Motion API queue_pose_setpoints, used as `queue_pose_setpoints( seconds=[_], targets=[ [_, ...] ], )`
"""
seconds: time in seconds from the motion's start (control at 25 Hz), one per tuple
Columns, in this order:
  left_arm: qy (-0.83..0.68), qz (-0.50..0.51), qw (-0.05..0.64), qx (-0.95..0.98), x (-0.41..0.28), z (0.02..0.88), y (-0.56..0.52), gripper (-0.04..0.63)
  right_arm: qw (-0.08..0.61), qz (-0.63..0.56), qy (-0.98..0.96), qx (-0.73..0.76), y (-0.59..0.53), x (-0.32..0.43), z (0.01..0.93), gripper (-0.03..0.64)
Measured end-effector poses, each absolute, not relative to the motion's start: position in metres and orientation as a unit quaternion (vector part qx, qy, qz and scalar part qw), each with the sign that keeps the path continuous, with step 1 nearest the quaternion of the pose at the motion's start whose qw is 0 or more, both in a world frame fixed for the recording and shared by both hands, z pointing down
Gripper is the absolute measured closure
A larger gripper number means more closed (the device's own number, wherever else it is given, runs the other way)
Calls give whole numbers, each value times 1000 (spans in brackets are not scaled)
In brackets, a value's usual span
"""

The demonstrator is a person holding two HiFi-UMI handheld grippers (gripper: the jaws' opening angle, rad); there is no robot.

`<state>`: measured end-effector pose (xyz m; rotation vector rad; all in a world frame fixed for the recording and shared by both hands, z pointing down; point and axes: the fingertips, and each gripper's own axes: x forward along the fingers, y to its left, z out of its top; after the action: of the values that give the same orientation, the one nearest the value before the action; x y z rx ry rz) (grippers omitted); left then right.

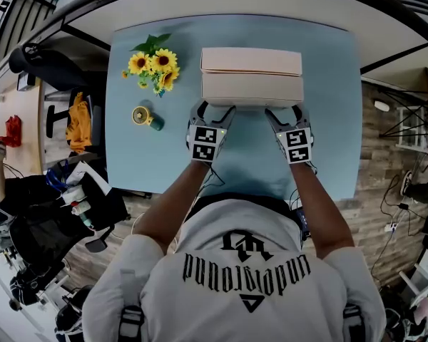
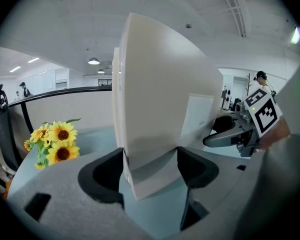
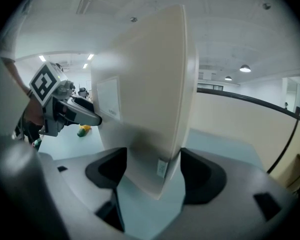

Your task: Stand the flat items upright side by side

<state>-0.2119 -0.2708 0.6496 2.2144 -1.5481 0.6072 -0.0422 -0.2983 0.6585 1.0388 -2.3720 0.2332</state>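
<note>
Light-blue rectangular table: near cream flat cardboard box and far cream flat cardboard box stand upright side by side at mid far edge. Left gripper clamps near box's left end; right gripper straddles its right end, jaws wide, pads apparently clear. Risk: one-sided hold twists near box, toppling it or the far box.

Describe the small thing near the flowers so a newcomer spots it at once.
On the light blue table, find the sunflower bunch at the left. Just nearer the person lies a small round yellow item with a green end: no petals, and far smaller than the two beige boxes.
</note>
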Motion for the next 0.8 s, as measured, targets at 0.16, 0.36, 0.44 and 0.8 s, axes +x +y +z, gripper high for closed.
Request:
queue_pose_setpoints(
  seconds=[0.16,0.36,0.44,0.8],
  targets=[
    [-548,214,184,788,-211,648,-269,242,268,87,-880,382,-295,-42,657,261],
    [-552,202,176,789,-219,637,-264,242,263,86,-880,386,-289,-40,650,252],
    [-554,198,174,790,-223,633,-261,241,261,85,-879,389,-287,-38,645,250],
    [-552,172,147,803,-233,588,-227,241,234,68,-874,421,-257,-25,602,252]
  ],
)
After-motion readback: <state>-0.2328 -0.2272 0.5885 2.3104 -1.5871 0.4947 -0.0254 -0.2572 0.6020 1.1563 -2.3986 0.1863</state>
